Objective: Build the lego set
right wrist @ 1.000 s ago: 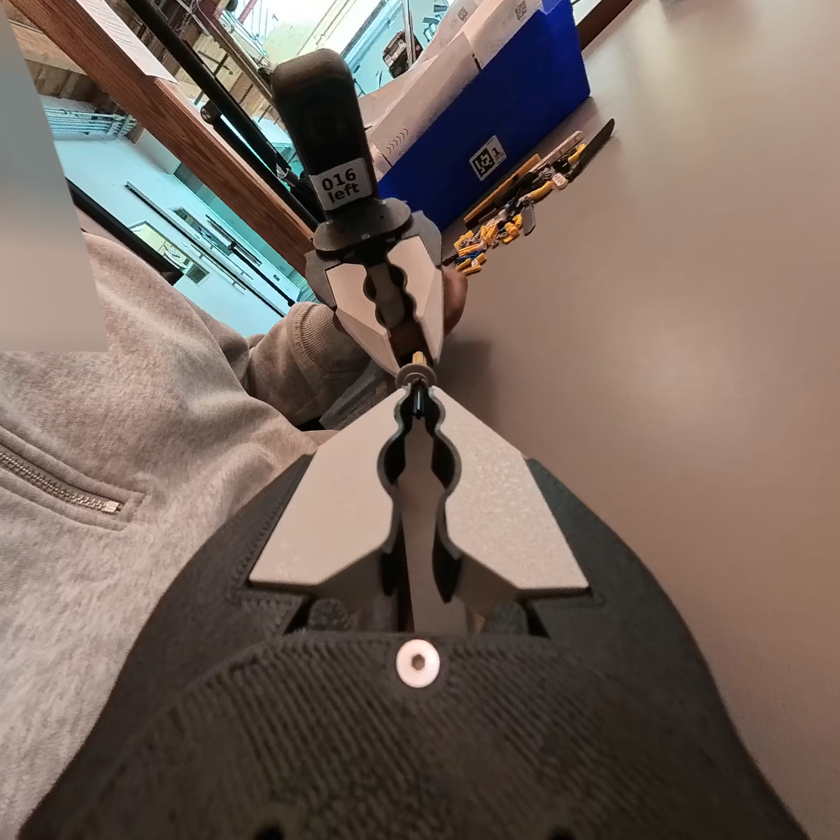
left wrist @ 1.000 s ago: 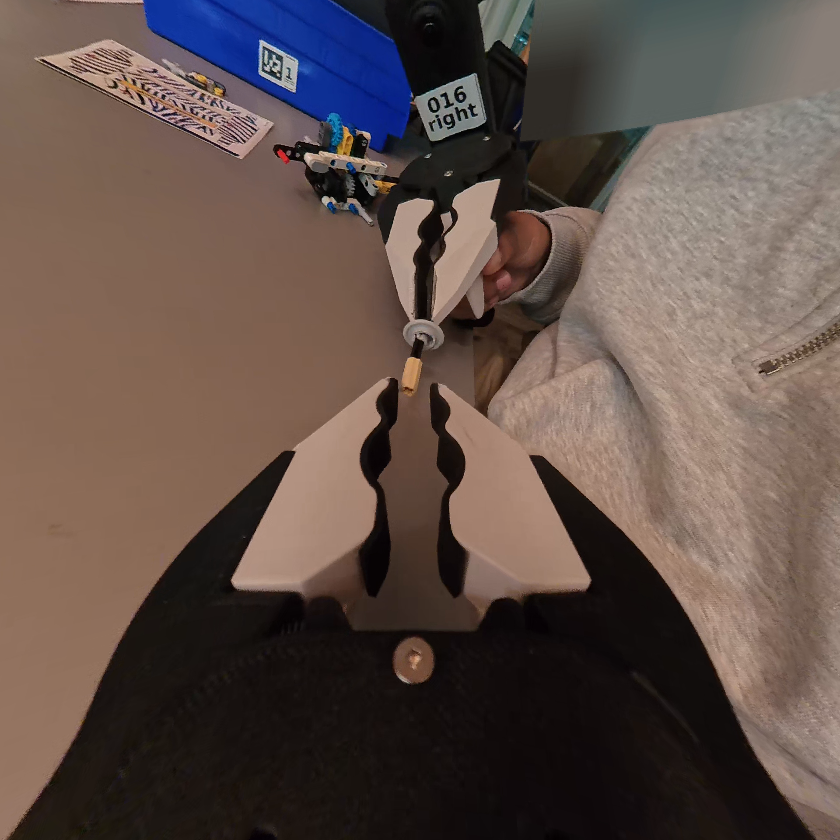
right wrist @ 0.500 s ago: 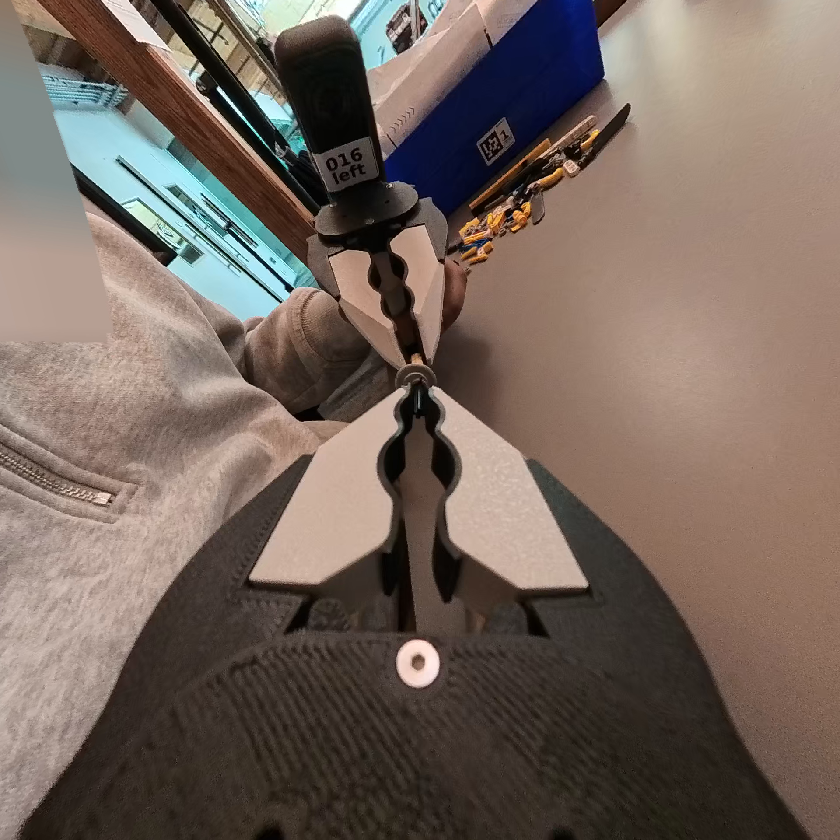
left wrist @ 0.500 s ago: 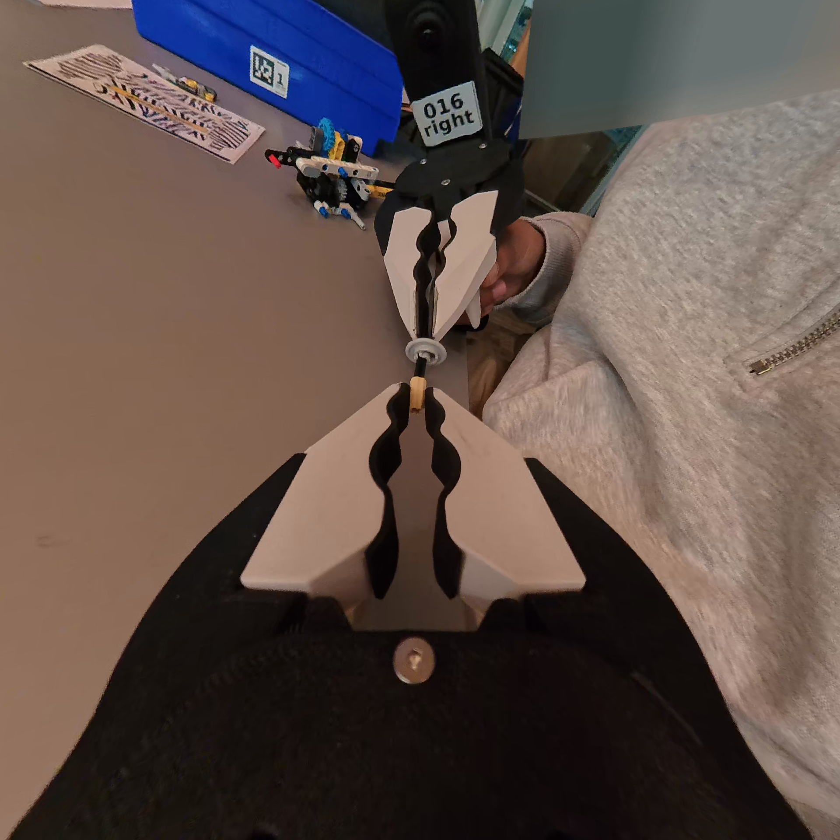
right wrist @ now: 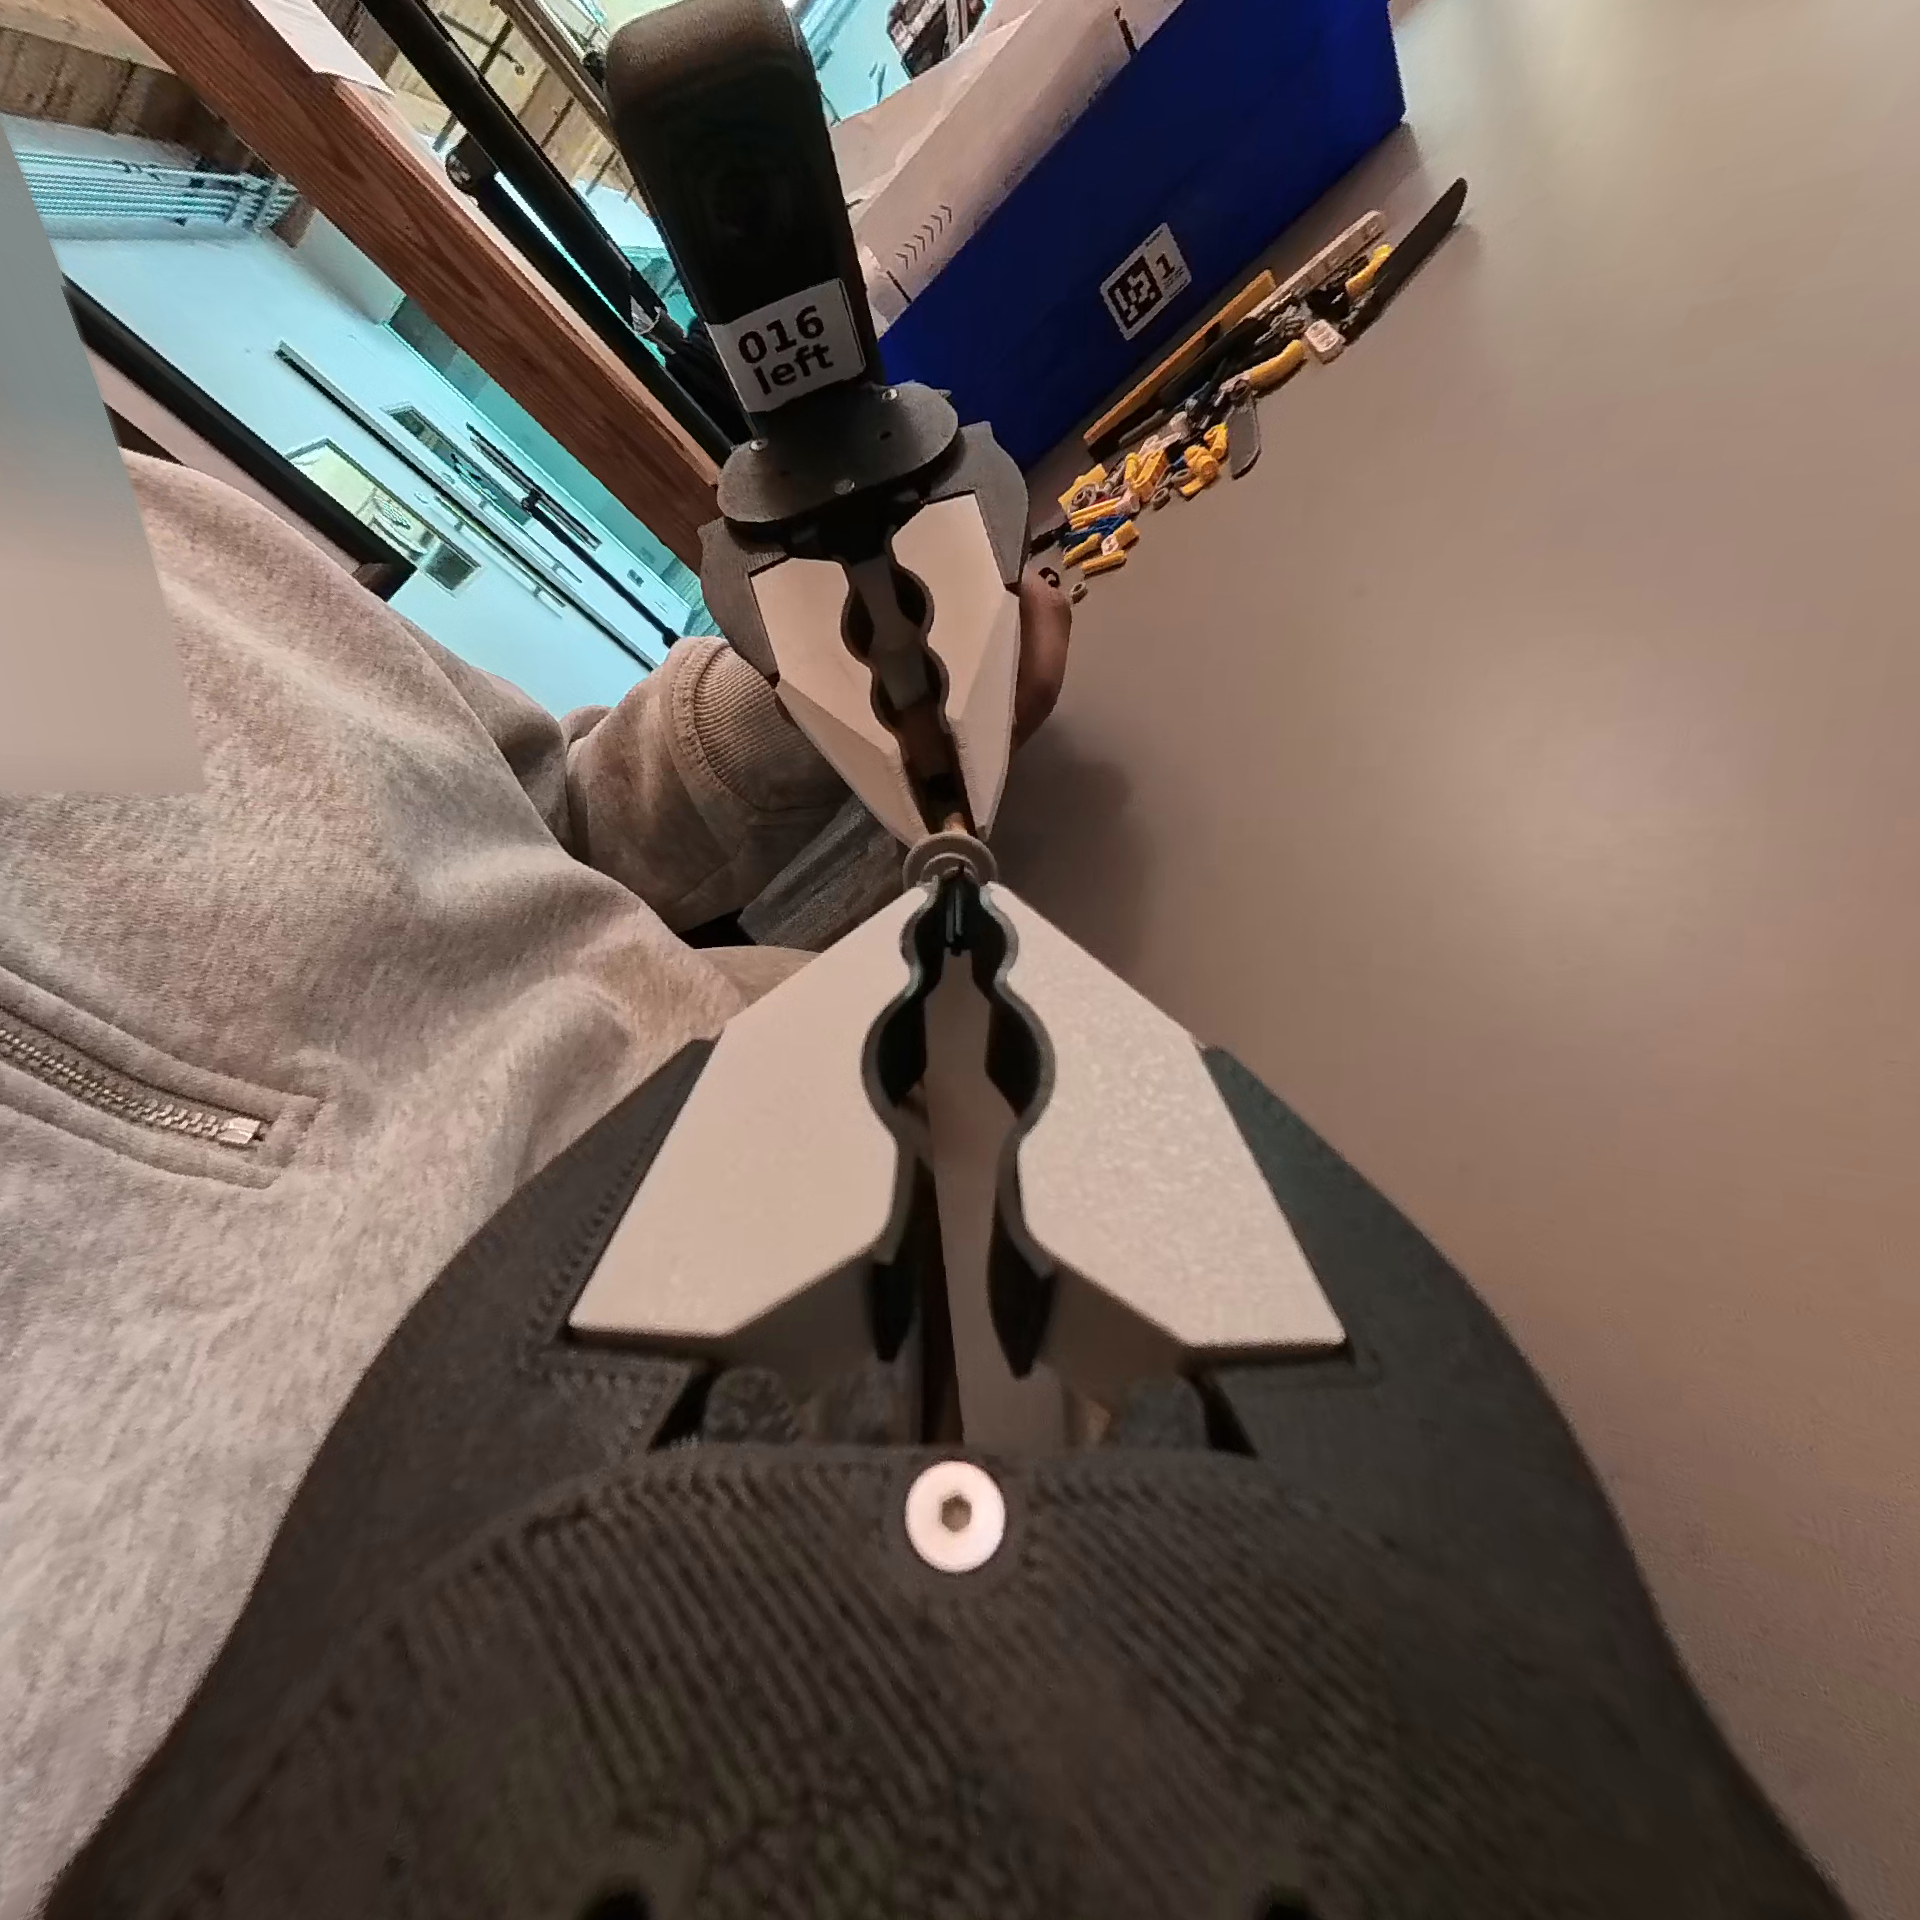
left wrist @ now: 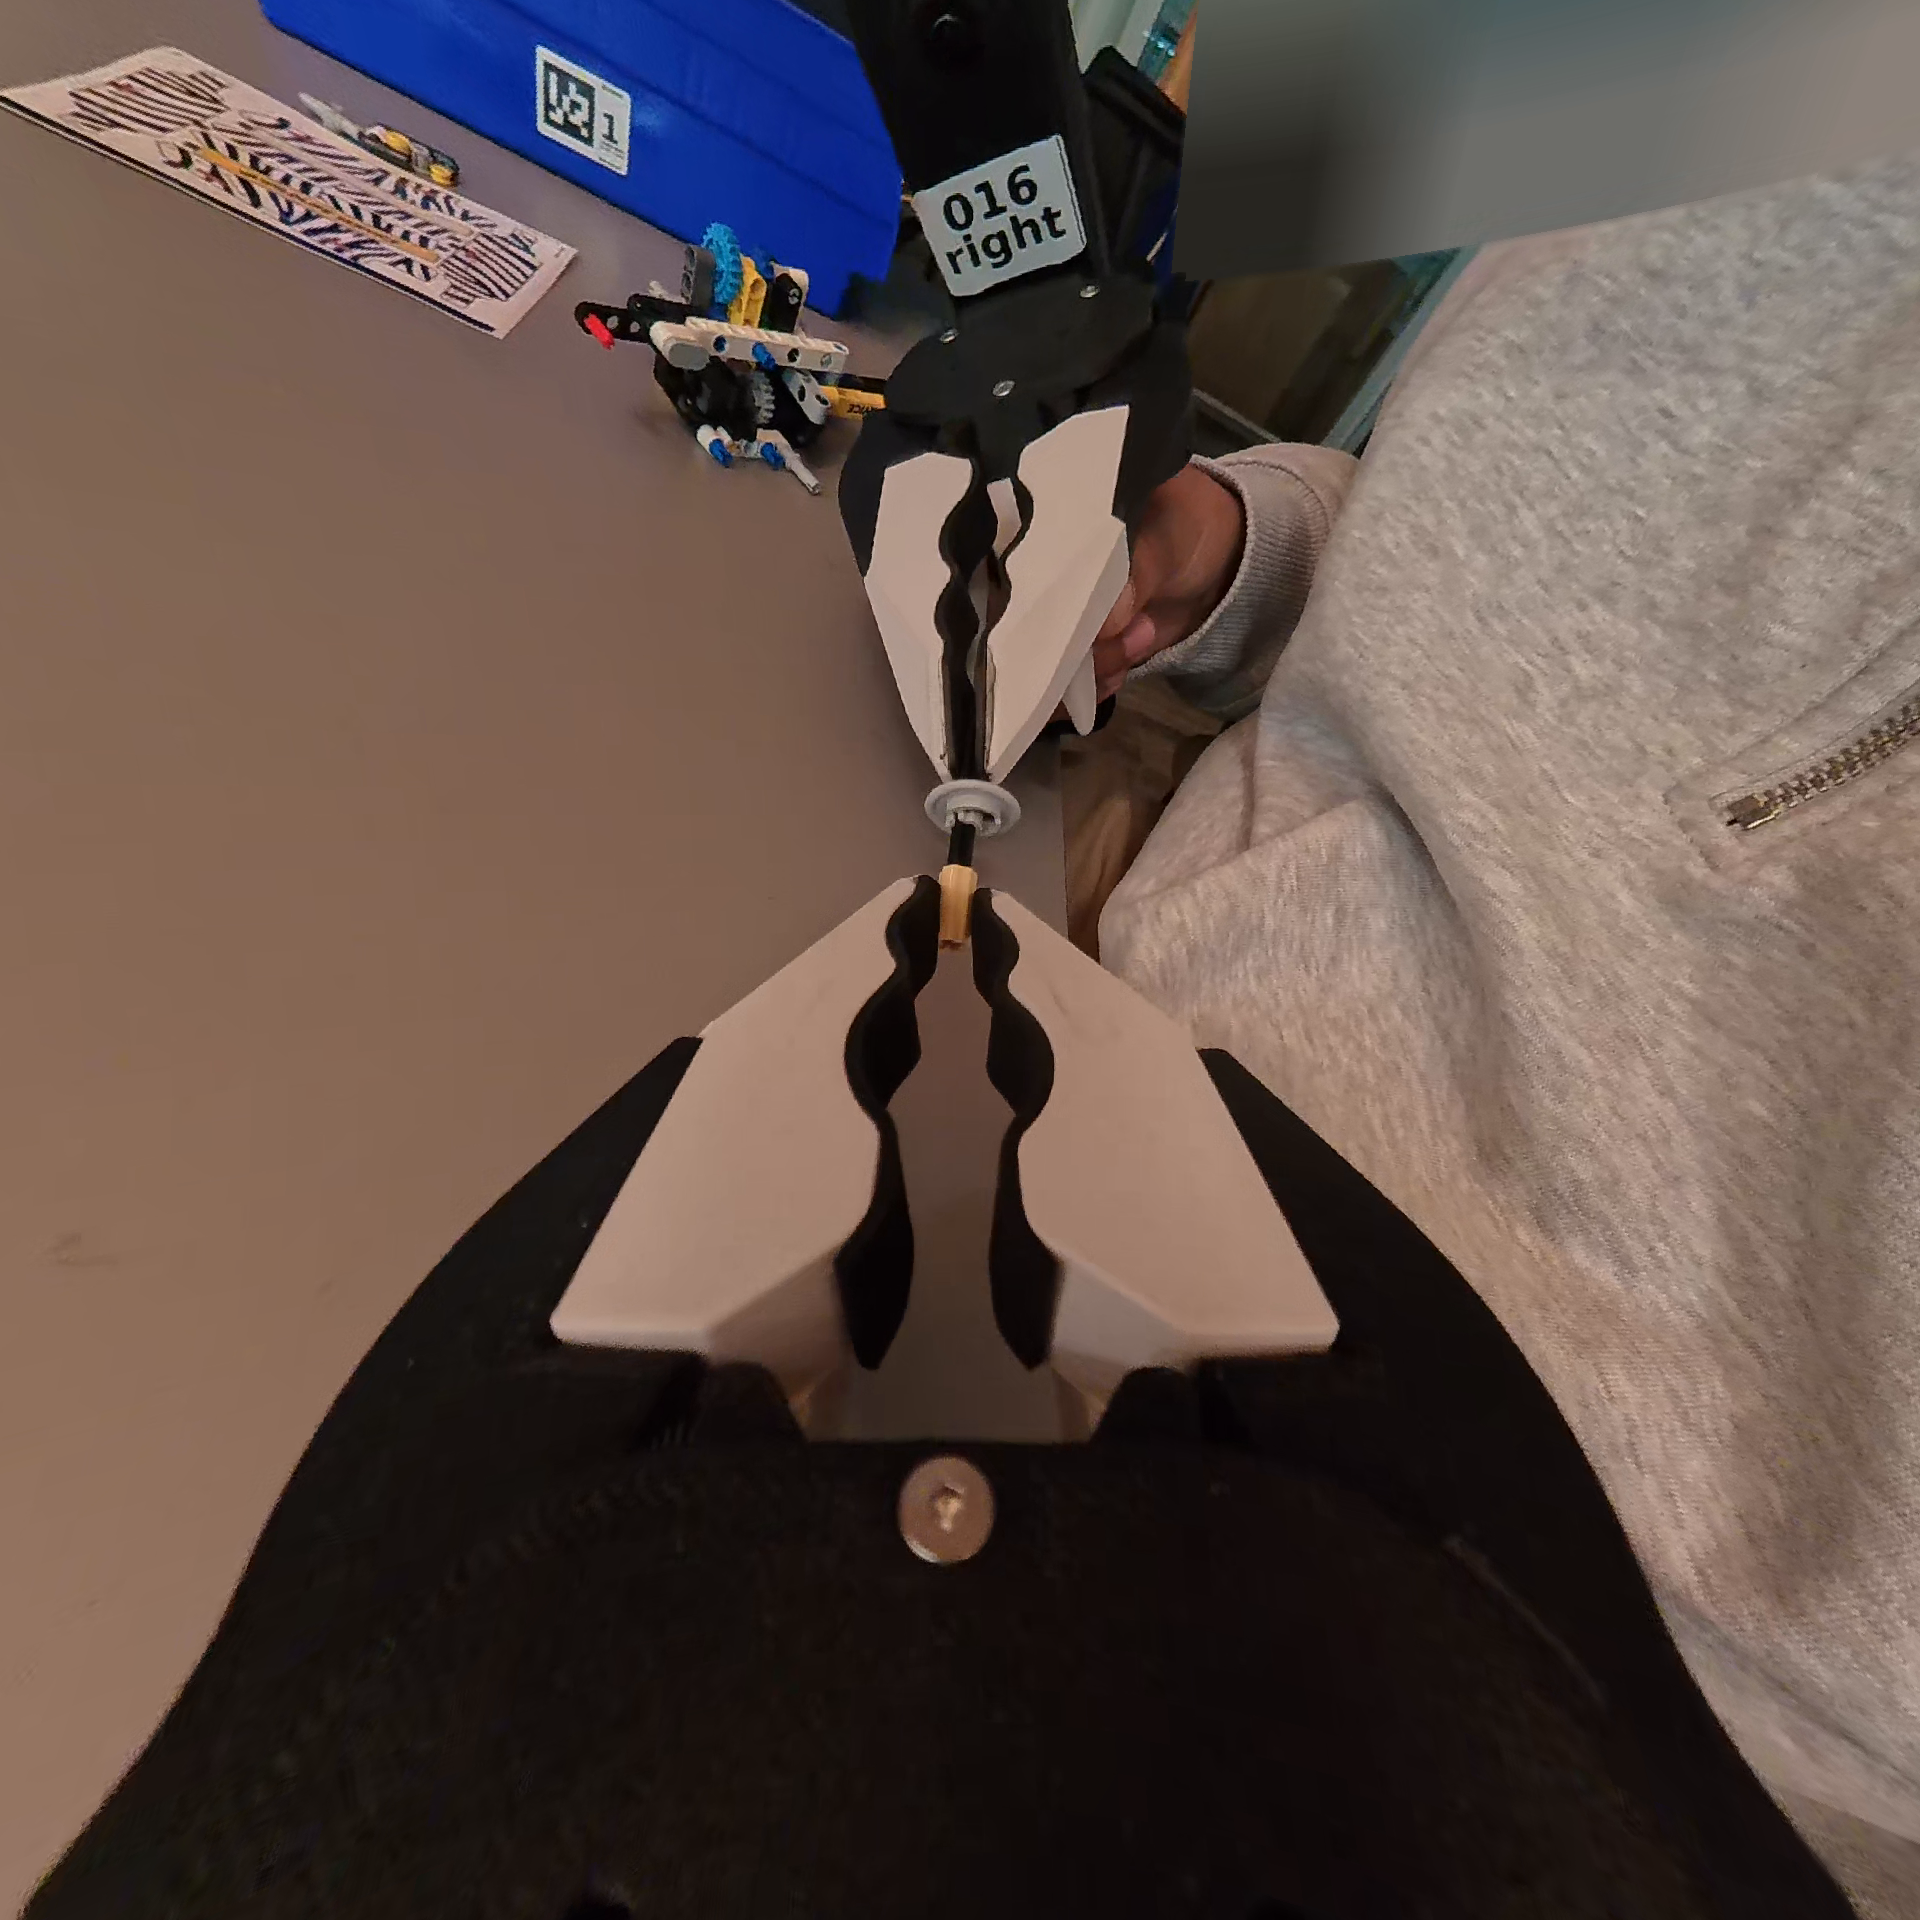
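Closing since a second earlier, left hand-held gripper (left wrist: pixel 954 902) pinched the tan bush (left wrist: pixel 952 908); right hand-held gripper (right wrist: pixel 954 902) pinched the black axle (left wrist: pixel 966 844).

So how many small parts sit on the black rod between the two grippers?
2: a grey disc just past the right gripper, and a tan sleeve pinched in the left gripper.

matt grey table (left wrist: pixel 312 727), glossy blue plastic bin (left wrist: pixel 727 104), fleecy cloth sleeve (right wrist: pixel 675 748), printed paper sheet (left wrist: pixel 312 187).

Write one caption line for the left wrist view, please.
Left gripper pinches the tan bush on a black axle held by the right gripper.
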